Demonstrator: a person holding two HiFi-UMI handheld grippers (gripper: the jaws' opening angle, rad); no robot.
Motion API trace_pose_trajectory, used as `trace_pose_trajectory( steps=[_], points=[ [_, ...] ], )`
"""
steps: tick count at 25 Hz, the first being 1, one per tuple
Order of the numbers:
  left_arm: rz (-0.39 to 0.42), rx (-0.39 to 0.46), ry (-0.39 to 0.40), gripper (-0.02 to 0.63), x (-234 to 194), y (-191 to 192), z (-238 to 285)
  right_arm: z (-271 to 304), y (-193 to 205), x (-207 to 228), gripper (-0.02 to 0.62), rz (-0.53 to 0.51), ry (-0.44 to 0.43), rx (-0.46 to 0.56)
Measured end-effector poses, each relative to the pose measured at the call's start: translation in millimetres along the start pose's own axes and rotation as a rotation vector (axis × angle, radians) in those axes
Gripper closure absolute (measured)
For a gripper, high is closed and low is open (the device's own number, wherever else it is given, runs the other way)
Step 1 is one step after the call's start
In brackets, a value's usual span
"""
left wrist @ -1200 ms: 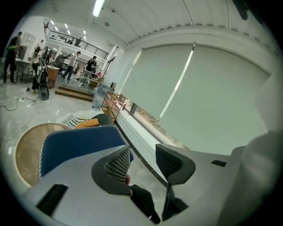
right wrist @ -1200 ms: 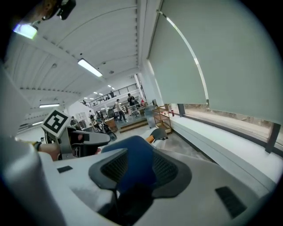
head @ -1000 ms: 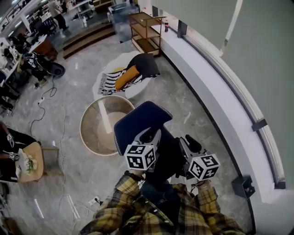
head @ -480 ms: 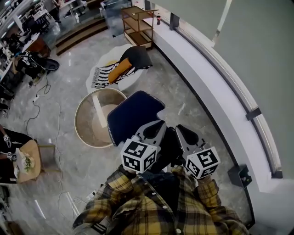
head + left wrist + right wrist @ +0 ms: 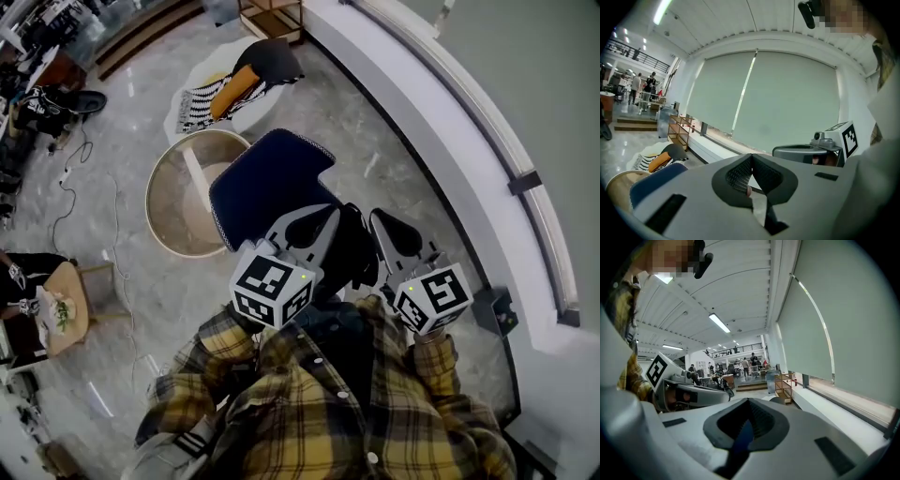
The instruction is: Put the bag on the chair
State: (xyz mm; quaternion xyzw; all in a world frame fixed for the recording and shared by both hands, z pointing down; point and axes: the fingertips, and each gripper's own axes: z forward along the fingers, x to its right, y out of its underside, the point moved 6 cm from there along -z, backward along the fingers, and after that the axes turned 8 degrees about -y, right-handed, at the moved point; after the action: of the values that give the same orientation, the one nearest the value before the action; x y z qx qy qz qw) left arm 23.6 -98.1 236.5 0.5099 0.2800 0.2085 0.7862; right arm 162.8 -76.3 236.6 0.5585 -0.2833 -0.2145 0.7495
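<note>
A black bag (image 5: 354,258) shows as a dark mass between my two grippers, in front of the person's plaid shirt. The dark blue chair (image 5: 267,178) stands just beyond it; in the left gripper view the chair (image 5: 651,183) sits low at the left. My left gripper (image 5: 319,217) and right gripper (image 5: 386,220) point toward the chair. Both have just been closing. In their own views the left gripper (image 5: 751,157) and the right gripper (image 5: 749,401) have their pads meeting, with no bag cloth seen between them. Whether either touches the bag is hidden.
A round glass-topped table (image 5: 187,202) stands left of the chair. Beyond it is a white lounge seat (image 5: 230,89) with a striped cloth and an orange cushion. A white ledge (image 5: 422,103) curves along the window at right. Cables (image 5: 70,178) lie on the floor at left.
Both grippers have come up and their jaws have closed. The head view has tipped, so the chair and round table sit higher in the picture.
</note>
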Motion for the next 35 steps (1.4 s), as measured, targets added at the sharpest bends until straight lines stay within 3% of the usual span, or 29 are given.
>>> trace_pose_trajectory(
  steps=[13,35],
  points=[
    [0.039,-0.014,0.024,0.588,9.7,5.7,4.0,-12.2,9.4,0.0,0.58,0.053,0.027,0.045],
    [0.059,-0.037,0.052,0.588,12.2,14.2,1.5,-5.5,12.3,-9.0,0.58,0.029,-0.006,0.03]
  ],
)
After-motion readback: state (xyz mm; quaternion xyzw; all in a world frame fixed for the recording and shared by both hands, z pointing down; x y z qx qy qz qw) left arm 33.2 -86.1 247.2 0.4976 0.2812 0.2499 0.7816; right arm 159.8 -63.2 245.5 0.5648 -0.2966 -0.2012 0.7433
